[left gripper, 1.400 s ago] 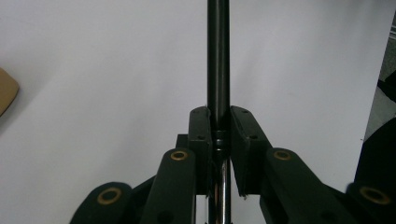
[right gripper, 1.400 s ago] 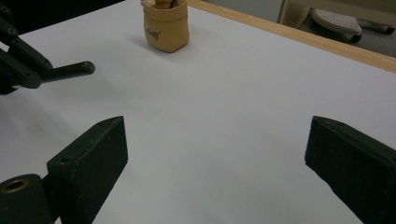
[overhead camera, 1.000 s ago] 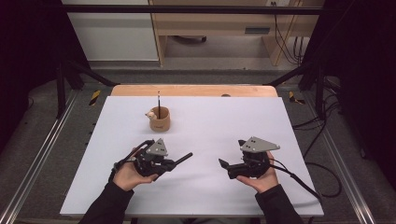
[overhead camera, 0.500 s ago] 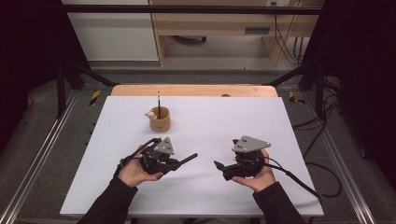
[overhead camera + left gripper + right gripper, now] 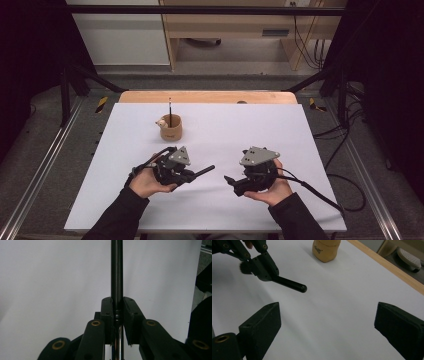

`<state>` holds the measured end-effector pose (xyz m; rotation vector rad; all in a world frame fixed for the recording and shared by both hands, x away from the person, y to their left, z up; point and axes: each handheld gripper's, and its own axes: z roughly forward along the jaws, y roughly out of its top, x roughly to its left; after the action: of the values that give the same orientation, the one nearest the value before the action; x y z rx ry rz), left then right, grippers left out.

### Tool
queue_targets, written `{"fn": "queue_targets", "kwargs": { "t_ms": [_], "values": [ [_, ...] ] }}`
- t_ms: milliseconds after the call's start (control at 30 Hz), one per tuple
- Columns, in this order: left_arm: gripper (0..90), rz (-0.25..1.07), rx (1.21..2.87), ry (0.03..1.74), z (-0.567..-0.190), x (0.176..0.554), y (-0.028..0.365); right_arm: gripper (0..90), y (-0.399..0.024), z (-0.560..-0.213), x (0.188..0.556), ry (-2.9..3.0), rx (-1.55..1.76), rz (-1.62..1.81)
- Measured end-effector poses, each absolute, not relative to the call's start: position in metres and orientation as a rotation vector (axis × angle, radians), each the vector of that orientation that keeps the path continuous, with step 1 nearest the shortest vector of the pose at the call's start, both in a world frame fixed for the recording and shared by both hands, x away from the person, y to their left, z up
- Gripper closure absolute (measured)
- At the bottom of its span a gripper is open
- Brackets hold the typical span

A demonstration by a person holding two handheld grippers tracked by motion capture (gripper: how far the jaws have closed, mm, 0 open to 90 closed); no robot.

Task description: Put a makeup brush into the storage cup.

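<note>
Brush [image 5: 116,277] sits clamped between your left gripper [image 5: 117,311] jaws, its slim black handle jutting ahead; your right gripper [image 5: 327,322] jaws stand wide apart, holding nothing.

We saw a brush handle [image 5: 116,277] of smooth, faintly glossy black, chrome-bright metal near the matt black plastic left gripper [image 5: 117,312]. The table [image 5: 240,125] looked matt white, edged in pale wood; the cup [image 5: 170,129] wooden.

Wooden cup [image 5: 170,131] beyond bare tabletop [image 5: 250,125]
</note>
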<state>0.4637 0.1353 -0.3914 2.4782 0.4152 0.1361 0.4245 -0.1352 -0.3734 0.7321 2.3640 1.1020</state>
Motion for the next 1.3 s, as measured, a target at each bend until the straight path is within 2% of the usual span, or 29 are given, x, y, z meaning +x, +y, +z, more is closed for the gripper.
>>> {"fn": "queue_targets", "kwargs": {
  "t_ms": [1300],
  "values": [
    [78.8, 0.056, 2.545, 0.295, -0.380, 0.463, 0.114, 12.1, -0.107, -0.371, 0.419, 2.528, 0.492, 0.919]
  ]
}}
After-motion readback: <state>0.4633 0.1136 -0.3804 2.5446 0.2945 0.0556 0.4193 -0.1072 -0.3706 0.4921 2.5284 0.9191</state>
